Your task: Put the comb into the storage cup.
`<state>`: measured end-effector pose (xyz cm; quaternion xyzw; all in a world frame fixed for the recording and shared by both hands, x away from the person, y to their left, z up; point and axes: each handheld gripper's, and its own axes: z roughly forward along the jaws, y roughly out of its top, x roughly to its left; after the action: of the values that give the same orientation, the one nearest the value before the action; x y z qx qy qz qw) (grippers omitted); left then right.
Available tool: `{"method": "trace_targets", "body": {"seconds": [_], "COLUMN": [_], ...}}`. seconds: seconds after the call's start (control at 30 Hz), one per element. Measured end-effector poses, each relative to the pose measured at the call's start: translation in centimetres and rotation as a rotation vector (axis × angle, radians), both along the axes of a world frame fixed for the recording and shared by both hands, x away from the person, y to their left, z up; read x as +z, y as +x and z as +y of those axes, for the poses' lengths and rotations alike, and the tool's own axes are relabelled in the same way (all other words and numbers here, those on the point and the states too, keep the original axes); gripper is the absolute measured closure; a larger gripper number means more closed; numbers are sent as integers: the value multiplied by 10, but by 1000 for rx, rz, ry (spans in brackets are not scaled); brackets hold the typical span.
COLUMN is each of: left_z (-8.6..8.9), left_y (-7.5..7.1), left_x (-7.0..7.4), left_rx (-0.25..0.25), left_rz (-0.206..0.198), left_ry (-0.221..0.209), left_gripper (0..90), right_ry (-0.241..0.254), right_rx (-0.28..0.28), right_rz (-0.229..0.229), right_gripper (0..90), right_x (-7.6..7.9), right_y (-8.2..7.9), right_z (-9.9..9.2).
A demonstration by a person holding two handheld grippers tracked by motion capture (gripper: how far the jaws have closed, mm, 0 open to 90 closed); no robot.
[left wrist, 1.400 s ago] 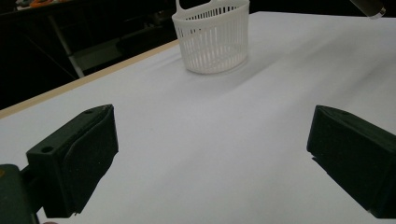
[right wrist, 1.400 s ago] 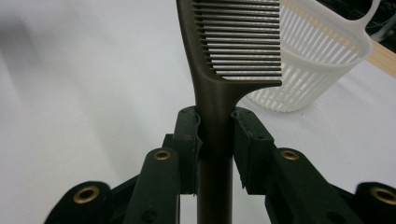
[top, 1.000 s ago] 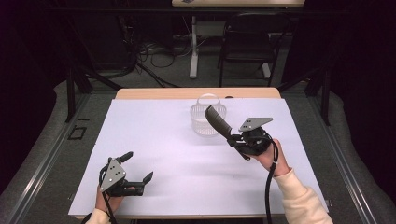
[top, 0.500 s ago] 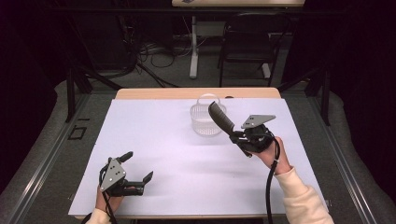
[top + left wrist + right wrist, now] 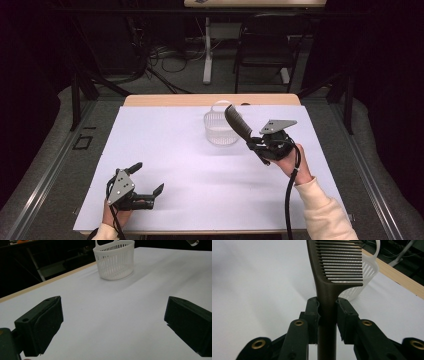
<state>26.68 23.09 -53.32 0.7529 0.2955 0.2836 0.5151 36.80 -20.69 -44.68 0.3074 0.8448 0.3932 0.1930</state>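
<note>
My right gripper is shut on the handle of a dark brown comb, which slants up and to the left. The comb's toothed end hangs at the right rim of a white slatted basket. In the right gripper view the comb rises between the pads, with the basket behind it. My left gripper rests low near the table's front left, jaws wide apart with nothing between them. In the left gripper view the basket stands far ahead.
A white sheet covers the table, with a strip of wood showing along the far edge. A chair and cables stand on the floor beyond. A cable trails from the right gripper.
The right gripper has carried the comb slightly up and to the right, closer to the basket's right rim. The left gripper has stayed where it was.
</note>
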Motion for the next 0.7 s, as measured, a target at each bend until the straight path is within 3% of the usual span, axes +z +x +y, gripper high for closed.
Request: {"method": "trace_targets", "body": {"seconds": [0.47,0.7], "left_z": [0,0], "left_y": [1,1], "left_x": [-1,-1], "left_rx": [7,6], "left_rz": [5,4], "left_ry": [1,3], "left_gripper": [21,21], "right_ry": [10,-14], "right_rx": [-10,-6], "right_rz": [-12,-16], "right_gripper": [726,726], "right_x": [6,10], "right_y": [8,17], "right_z": [-1,3]}}
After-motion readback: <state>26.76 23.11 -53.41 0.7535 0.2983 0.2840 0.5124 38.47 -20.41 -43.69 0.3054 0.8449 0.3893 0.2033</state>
